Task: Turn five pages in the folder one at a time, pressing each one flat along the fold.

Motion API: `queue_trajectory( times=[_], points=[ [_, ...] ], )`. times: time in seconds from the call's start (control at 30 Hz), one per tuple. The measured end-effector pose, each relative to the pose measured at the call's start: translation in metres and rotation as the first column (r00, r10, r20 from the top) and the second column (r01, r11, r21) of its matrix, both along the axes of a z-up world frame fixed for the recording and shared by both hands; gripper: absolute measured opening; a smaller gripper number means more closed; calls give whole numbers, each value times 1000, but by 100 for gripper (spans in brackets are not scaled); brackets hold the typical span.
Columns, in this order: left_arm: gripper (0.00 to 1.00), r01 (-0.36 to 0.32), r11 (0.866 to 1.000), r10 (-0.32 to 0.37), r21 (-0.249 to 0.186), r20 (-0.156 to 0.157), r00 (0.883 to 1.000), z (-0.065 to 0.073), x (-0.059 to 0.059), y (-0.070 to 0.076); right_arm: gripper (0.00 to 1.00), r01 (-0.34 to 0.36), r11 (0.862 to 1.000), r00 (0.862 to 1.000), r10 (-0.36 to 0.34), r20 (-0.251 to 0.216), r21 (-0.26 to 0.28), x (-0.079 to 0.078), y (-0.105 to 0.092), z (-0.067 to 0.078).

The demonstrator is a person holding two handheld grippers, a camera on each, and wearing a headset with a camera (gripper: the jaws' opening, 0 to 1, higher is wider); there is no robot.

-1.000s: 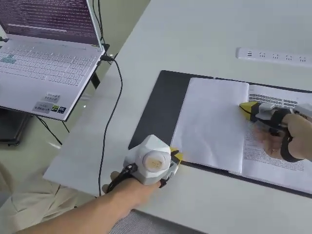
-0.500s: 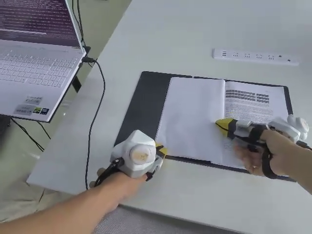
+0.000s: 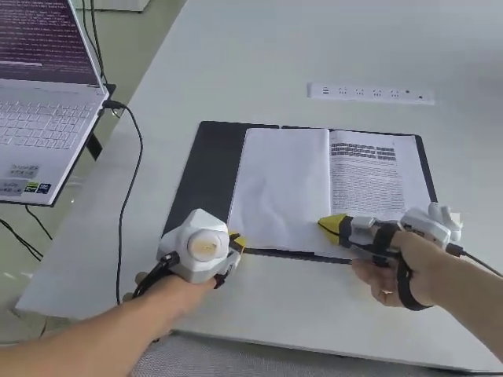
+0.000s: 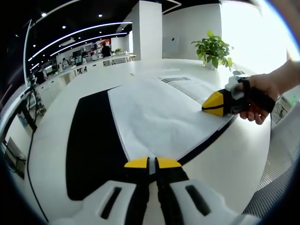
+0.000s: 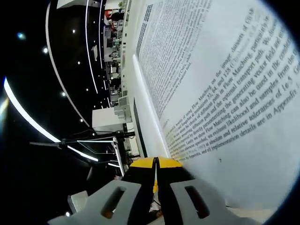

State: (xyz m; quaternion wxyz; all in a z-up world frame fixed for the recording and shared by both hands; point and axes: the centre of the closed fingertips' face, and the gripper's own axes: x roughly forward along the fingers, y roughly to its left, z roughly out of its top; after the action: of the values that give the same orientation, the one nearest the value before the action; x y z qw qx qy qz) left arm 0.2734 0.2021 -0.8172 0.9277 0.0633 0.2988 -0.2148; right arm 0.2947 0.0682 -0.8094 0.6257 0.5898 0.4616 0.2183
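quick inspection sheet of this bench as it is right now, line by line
surface: white table, smooth top.
job's things: black folder lies open; blank page on its left half, printed page on its right, both lying flat.
clutter: open laptop beside the table's left edge; power strip beyond the folder.
grippers: left tongs shut, at the blank page's near corner; right tongs shut, tips at the near end of the fold.
cables: black cable runs from the laptop down along the table's left edge.
surroundings: potted plant; open office with ceiling light strips.
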Motion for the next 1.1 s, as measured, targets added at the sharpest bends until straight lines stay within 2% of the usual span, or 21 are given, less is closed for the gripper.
queue_trajectory(
  times=[0.23, 0.53, 0.7, 0.8, 0.87, 0.9, 0.93, 1.03, 1.07, 1.1],
  points=[
    [3, 9, 1000, -9, 13, 4, 1000, 2, -1, 0, 0, 9, 1000, 1000, -9, -12, 11, -19, 1, 1],
    [3, 11, 1000, -11, 18, 10, 1000, 2, -1, -1, 0, 22, 1000, 999, -22, -28, 7, -34, -3, -2],
    [3, -3, 1000, 3, 7, 2, 1000, 3, -2, -1, 0, 8, 1000, 1000, -7, -11, 1, -49, -6, 6],
    [3, -11, 1000, 11, 7, -6, 1000, 3, -1, -1, 0, 12, 1000, 1000, -12, 15, 8, -56, -8, 20],
    [4, -8, 1000, 9, 17, -27, 1000, 4, -3, -3, 0, 14, 1000, 999, -14, 45, -2, -59, -12, 30],
    [5, 3, 999, -2, 34, -39, 999, 4, -4, -4, 0, 27, 999, 997, -26, 76, -17, -60, -16, 37],
    [6, 7, 999, -5, 46, -50, 999, 4, -5, -4, 0, 27, 999, 996, -25, 81, -19, -63, -19, 44],
    [9, 27, 998, -20, 51, -133, 991, 4, -14, -5, 0, 51, 996, 986, -38, 164, -76, -62, -37, 63],
    [11, 33, 998, -24, 54, -153, 988, 5, -17, -5, 0, 55, 993, 982, -34, 185, -106, -62, -43, 66],
    [14, 69, 995, -55, 68, -197, 979, 4, -26, -6, 1, 63, 985, 972, -24, 233, -161, -62, -52, 72]
  ],
)
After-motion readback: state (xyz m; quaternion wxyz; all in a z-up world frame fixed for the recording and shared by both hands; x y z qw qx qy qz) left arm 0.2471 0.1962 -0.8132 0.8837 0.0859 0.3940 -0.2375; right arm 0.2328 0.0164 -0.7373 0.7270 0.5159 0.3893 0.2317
